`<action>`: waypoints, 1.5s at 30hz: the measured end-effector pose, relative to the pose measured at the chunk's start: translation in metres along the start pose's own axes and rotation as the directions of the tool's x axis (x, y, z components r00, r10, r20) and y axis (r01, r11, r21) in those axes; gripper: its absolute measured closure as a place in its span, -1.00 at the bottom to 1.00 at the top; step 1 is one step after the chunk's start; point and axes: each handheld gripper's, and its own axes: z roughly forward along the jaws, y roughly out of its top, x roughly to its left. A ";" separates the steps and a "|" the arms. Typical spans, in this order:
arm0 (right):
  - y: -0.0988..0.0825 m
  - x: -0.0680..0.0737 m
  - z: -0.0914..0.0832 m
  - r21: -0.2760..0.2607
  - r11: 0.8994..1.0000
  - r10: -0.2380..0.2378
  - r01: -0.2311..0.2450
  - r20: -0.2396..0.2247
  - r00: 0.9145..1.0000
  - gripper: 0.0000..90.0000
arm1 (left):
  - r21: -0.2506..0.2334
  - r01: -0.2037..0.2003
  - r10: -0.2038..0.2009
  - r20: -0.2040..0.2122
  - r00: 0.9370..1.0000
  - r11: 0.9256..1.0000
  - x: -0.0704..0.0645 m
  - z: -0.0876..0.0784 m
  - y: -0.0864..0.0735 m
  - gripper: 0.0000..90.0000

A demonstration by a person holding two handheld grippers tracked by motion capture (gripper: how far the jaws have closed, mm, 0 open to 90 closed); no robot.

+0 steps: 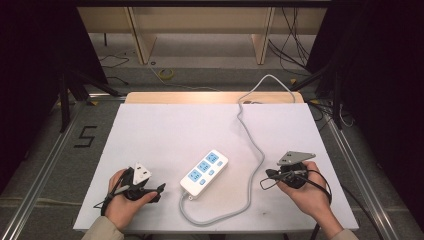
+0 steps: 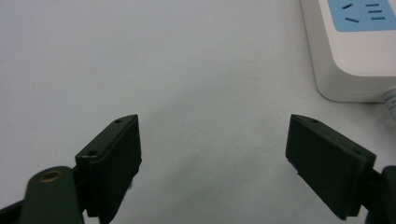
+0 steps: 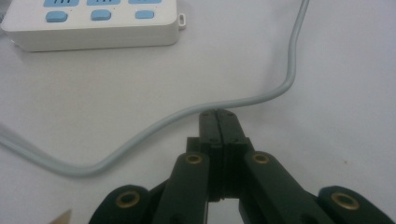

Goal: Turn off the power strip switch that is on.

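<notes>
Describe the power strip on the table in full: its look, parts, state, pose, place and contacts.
The power strip is a white, plastic-looking block with rounded corners, lying flat and diagonal on the white table, between the two grippers and touched by neither. Its top carries three blue socket panels in a row, each with a small blue button beside it. Nothing is plugged in. A grey cable leaves its near end, loops along the table's near edge, then runs up the right side and off the far edge.

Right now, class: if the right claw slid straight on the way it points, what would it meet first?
Probably the grey power cable, which curves across the white table just ahead of the shut right claw; the white power strip lies farther off.
</notes>
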 end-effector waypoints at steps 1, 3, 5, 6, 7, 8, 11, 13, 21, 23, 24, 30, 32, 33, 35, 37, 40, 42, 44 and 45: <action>0.000 0.000 0.000 0.000 1.000 0.000 0.000 0.000 1.000 1.00 | -0.001 0.000 0.000 -0.001 1.000 1.000 0.000 0.000 0.000 -0.60; 0.001 0.000 0.000 0.002 1.000 0.000 0.000 -0.002 1.000 1.00 | -0.001 0.000 0.000 0.001 1.000 1.000 0.000 0.000 0.000 -0.60; 0.002 0.000 0.000 0.005 1.000 -0.002 0.002 -0.005 1.000 1.00 | 0.001 0.000 0.000 0.000 1.000 1.000 0.000 0.000 0.000 -0.60; 0.003 0.001 0.001 0.005 1.000 -0.003 0.003 -0.007 1.000 1.00 | 0.001 0.000 0.000 0.000 1.000 1.000 0.000 0.000 0.000 -0.60; 0.003 0.001 0.001 0.005 1.000 -0.003 0.003 -0.007 1.000 1.00 | 0.001 0.001 -0.001 0.001 1.000 1.000 0.000 0.000 0.000 -0.60; 0.004 0.001 0.001 0.005 1.000 -0.003 0.003 -0.007 1.000 1.00 | -0.001 0.000 0.000 -0.001 1.000 1.000 0.000 0.000 0.000 -0.60; 0.005 0.001 0.001 0.006 1.000 -0.008 0.008 -0.010 1.000 1.00 | -0.002 0.000 0.000 0.000 1.000 1.000 0.000 -0.001 0.000 -0.60; 0.007 0.001 0.001 0.006 1.000 -0.010 0.010 -0.010 1.000 1.00 | -0.003 0.000 0.000 -0.001 1.000 1.000 0.000 0.000 0.000 -0.60; 0.011 0.001 0.002 0.009 1.000 -0.014 0.014 -0.013 1.000 1.00 | -0.002 0.000 0.000 0.000 1.000 1.000 0.000 -0.001 0.000 -0.60; 0.013 0.002 0.002 0.011 1.000 -0.015 0.015 -0.016 1.000 1.00 | -0.004 0.000 0.000 0.000 1.000 1.000 0.000 0.000 0.000 -0.60; 0.014 0.002 0.003 0.013 1.000 -0.015 0.016 -0.017 1.000 1.00 | -0.003 0.000 0.000 0.000 1.000 1.000 0.000 -0.001 0.001 -0.60; 0.016 0.003 0.003 0.018 1.000 -0.020 0.020 -0.019 1.000 1.00 | -0.005 0.000 0.000 0.001 1.000 1.000 0.000 0.000 0.000 -0.60; 0.017 0.004 0.004 0.018 1.000 -0.021 0.022 -0.020 1.000 1.00 | -0.003 -0.001 0.001 0.001 1.000 1.000 0.000 -0.001 0.001 -0.60; 0.018 0.004 0.004 0.018 1.000 -0.024 0.024 -0.020 1.000 1.00 | -0.005 0.001 -0.001 0.000 1.000 1.000 0.000 0.000 0.001 -0.60; 0.019 0.004 0.004 0.019 1.000 -0.024 0.024 -0.020 1.000 1.00 | -0.004 0.000 0.000 0.001 1.000 1.000 0.000 -0.001 0.001 -0.60; 0.019 0.004 0.004 0.020 0.999 -0.024 0.024 -0.021 0.999 1.00 | -0.003 -0.001 0.001 0.000 1.000 1.000 0.000 -0.001 0.001 -0.60; 0.021 0.004 0.004 0.021 0.999 -0.028 0.028 -0.021 0.999 1.00 | -0.005 0.000 0.000 0.000 1.000 1.000 0.000 -0.001 0.001 -0.60; 0.022 0.004 0.005 0.022 0.999 -0.025 0.025 -0.020 0.999 1.00 | -0.003 -0.001 0.001 0.000 1.000 1.000 0.000 -0.001 0.001 -0.60; 0.022 0.004 0.005 0.021 0.999 -0.030 0.030 -0.021 0.999 1.00 | -0.005 -0.001 0.001 -0.001 1.000 1.000 0.000 0.000 0.001 -0.60; 0.023 0.004 0.005 0.022 0.999 -0.032 0.032 -0.020 0.999 1.00 | -0.004 -0.001 0.001 0.000 1.000 1.000 0.000 0.000 0.001 -0.60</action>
